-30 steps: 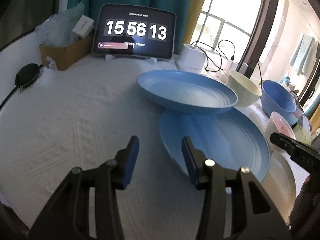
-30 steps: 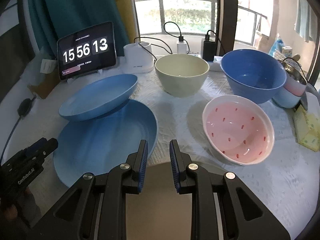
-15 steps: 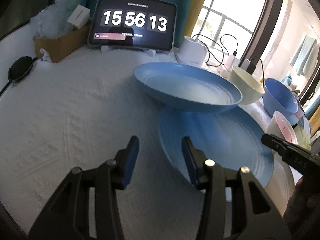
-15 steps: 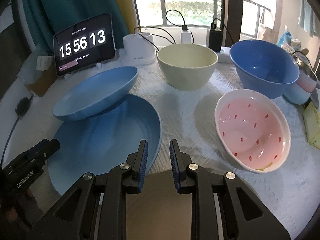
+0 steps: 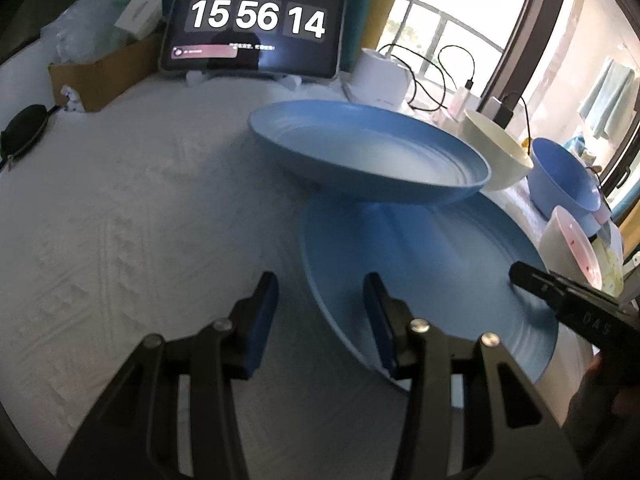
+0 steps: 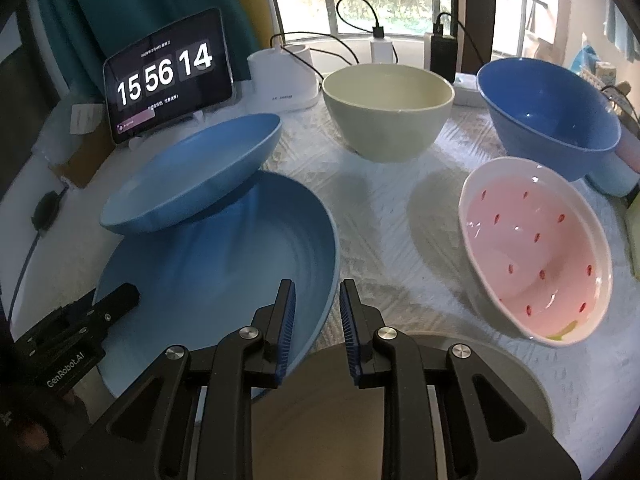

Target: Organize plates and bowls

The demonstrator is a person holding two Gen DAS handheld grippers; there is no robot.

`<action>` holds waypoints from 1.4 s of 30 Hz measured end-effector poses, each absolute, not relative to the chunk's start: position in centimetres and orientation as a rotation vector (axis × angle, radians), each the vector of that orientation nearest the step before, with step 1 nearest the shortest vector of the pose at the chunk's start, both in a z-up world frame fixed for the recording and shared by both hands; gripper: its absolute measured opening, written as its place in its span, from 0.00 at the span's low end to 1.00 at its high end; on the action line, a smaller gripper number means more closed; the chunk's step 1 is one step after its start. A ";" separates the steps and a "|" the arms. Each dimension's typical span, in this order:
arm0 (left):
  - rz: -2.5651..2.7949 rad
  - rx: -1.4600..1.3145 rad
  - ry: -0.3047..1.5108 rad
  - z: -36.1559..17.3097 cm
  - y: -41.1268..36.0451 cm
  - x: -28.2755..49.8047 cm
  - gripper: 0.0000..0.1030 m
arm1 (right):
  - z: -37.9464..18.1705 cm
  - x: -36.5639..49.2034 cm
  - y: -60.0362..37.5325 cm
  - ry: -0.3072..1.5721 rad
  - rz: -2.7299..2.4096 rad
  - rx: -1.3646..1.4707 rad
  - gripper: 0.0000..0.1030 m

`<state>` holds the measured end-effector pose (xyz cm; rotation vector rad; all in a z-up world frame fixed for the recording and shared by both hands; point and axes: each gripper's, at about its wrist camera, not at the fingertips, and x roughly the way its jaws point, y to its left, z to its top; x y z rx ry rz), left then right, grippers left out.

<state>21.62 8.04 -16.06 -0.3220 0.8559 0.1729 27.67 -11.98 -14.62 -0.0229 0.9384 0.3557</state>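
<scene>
Both grippers have pushed closer to the dishes; clock now reads 15 56 14. White tablecloth (image 6: 384, 216) carries it all. Large blue plate (image 6: 224, 268) lies flat, smaller blue plate (image 6: 188, 172) tilted on its far edge. Grey plate (image 6: 500, 364) sits nearest, probably untouched under the right gripper (image 6: 317, 322), jaws narrowly apart, empty. Pink speckled bowl (image 6: 536, 248), blue bowl (image 6: 548, 112), cream bowl (image 6: 388, 108) sit behind. Left gripper (image 5: 320, 320) is wide apart, empty, straddling the large plate's rim.
</scene>
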 end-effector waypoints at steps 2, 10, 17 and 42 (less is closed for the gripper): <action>0.164 -0.329 0.853 -16.1 8.1 21.7 0.45 | -14.7 27.7 -11.8 0.944 0.361 -0.027 0.24; 0.127 -0.286 0.852 -16.0 7.0 21.8 0.33 | -14.6 27.3 -11.1 0.921 0.355 -0.066 0.24; 0.117 -0.298 0.841 -15.7 7.1 21.5 0.32 | -14.2 27.0 -11.2 0.899 0.341 -0.085 0.23; 0.086 -0.286 0.788 -13.5 5.2 18.9 0.31 | -12.0 23.5 -13.3 0.817 0.313 -0.071 0.23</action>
